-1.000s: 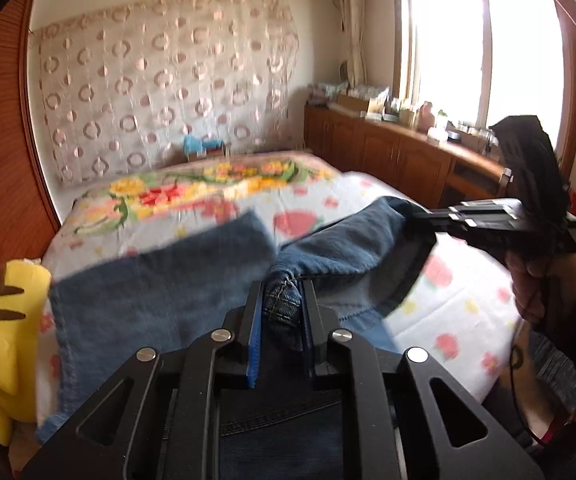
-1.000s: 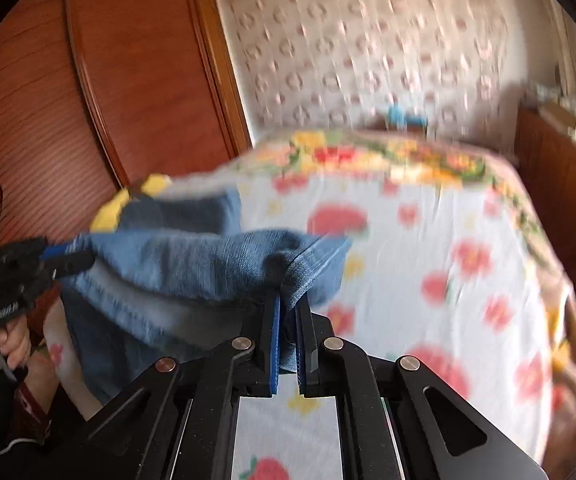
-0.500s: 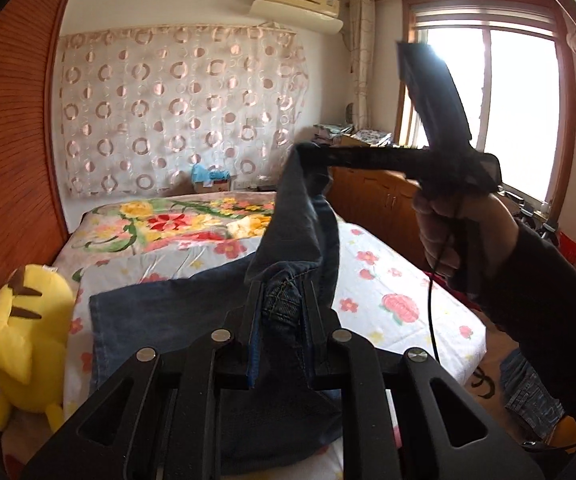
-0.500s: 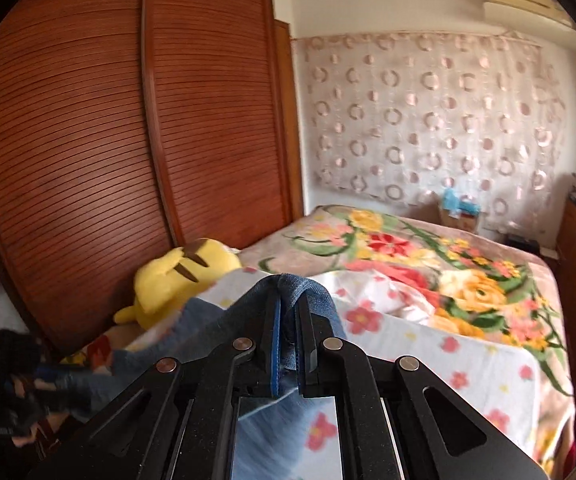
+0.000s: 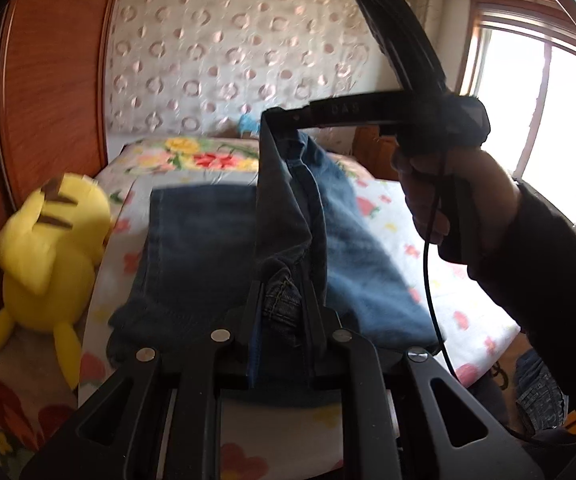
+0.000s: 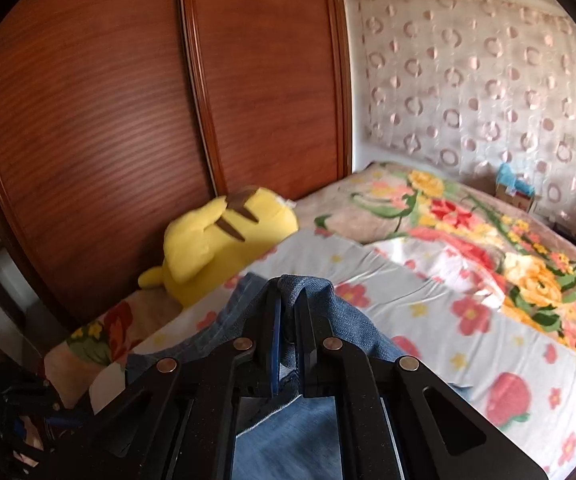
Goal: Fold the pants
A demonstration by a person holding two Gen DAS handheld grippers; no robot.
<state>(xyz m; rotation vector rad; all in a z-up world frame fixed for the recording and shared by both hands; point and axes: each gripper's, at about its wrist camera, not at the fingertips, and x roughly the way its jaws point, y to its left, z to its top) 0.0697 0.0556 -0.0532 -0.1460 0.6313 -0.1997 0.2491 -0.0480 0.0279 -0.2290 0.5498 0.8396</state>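
Note:
Blue denim pants (image 5: 191,248) lie partly spread on the flowered bed sheet (image 5: 392,200). My left gripper (image 5: 281,300) is shut on a bunched seam of the pants near the bed's front edge. My right gripper (image 5: 271,120) shows in the left wrist view, held high above the bed and shut on another edge of the pants, which hang from it as a vertical fold. In the right wrist view my right gripper (image 6: 290,304) is shut on the denim (image 6: 344,320), which drapes over its fingers.
A yellow plush toy (image 5: 47,248) lies at the bed's left edge against the wooden wardrobe (image 6: 107,120). A patterned curtain (image 5: 227,60) covers the far wall. A window (image 5: 560,120) is to the right. More denim (image 5: 540,392) lies on the floor at the right.
My right gripper has risen and swung left over the bed, lifting its edge of the pants into a hanging fold. My left gripper kept its hold and turned left toward the plush toy.

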